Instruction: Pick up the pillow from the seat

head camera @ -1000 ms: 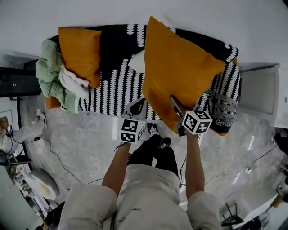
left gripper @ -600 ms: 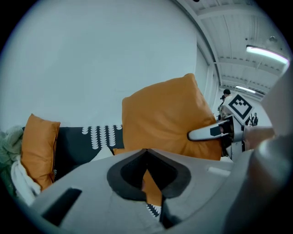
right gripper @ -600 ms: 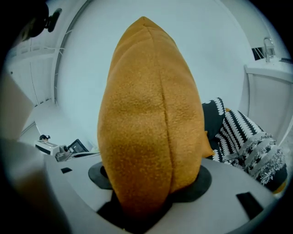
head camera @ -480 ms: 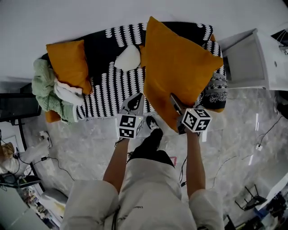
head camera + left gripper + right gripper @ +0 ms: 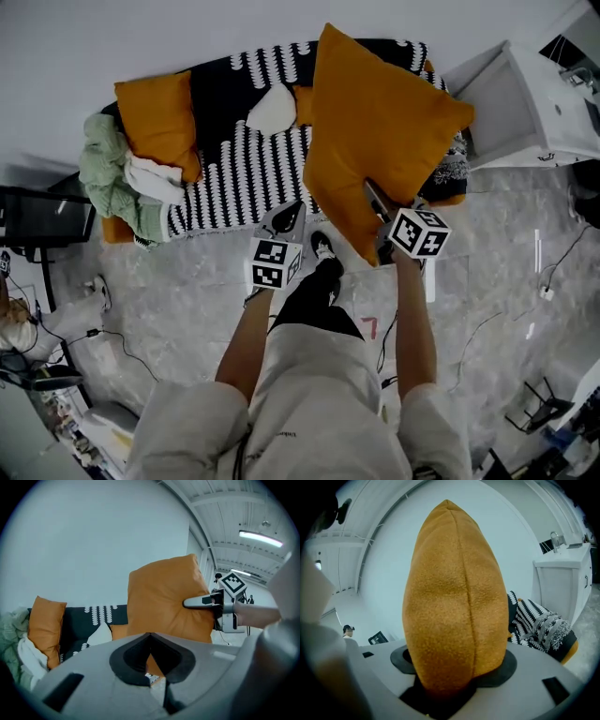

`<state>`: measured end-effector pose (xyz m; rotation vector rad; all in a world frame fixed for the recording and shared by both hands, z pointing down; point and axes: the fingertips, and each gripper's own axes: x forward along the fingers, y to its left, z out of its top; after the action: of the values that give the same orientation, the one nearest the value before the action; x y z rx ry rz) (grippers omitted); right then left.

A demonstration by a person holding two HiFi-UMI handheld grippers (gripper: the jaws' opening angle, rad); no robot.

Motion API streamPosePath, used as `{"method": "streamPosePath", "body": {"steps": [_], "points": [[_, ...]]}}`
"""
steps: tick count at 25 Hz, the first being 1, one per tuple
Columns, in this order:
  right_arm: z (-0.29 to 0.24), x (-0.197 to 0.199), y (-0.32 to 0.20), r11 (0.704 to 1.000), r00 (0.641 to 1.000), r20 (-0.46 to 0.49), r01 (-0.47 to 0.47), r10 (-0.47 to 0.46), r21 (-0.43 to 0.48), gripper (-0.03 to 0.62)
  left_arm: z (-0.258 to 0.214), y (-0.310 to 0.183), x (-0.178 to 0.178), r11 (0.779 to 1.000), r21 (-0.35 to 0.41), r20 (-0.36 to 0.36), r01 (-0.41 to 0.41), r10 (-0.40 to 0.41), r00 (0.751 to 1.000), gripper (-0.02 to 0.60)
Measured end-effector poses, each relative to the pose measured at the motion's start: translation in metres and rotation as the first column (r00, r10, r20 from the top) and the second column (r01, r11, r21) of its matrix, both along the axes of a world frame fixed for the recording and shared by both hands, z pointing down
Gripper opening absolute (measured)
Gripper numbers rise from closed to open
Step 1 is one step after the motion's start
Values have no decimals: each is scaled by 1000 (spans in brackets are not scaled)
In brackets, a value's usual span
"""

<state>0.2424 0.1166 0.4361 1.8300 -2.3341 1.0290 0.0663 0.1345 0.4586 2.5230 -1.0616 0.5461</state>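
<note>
A large orange pillow (image 5: 380, 131) hangs in the air in front of the sofa, clear of the seat. My right gripper (image 5: 368, 192) is shut on its lower corner. In the right gripper view the pillow (image 5: 450, 583) stands edge-on and fills the space between the jaws. My left gripper (image 5: 287, 217) is lower and to the left of the pillow, over the sofa's front edge, shut with nothing in it. In the left gripper view its tips (image 5: 150, 634) meet, and beyond them the pillow (image 5: 161, 599) shows with one right finger (image 5: 199, 602) pressed against it.
The sofa (image 5: 234, 159) has a black-and-white patterned cover. On it lie a second orange pillow (image 5: 157, 122), a small white cushion (image 5: 274, 108) and a green-and-white heap of cloth (image 5: 117, 183). A white cabinet (image 5: 525, 103) stands at the right. Cables (image 5: 122, 342) run over the marble floor.
The right gripper has carried the pillow up and off the sofa's right end, grip unchanged. The left gripper rose alongside it, still empty. The white cabinet has come into view.
</note>
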Motion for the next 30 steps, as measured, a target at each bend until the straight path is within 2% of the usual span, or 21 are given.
{"method": "streamPosePath", "body": {"steps": [6, 13, 17, 22, 30], "points": [[-15, -26, 34, 999, 1000, 11, -26, 26, 24, 301, -19, 43, -36, 1000, 26, -1, -3, 3, 1000, 9], [-27, -66, 64, 997, 997, 26, -77, 76, 16, 301, -50, 50, -72, 998, 62, -32, -21, 23, 999, 9], [-31, -96, 70, 992, 992, 11, -125, 125, 5, 301, -59, 48, -93, 994, 68, -46, -80, 83, 995, 8], [-38, -135, 70, 979, 979, -23, -202, 202, 12, 301, -67, 43, -126, 979, 77, -22, -188, 190, 981, 8], [-43, -207, 79, 962, 961, -42, -272, 273, 22, 301, -72, 42, -195, 962, 81, -13, -261, 263, 965, 8]]}}
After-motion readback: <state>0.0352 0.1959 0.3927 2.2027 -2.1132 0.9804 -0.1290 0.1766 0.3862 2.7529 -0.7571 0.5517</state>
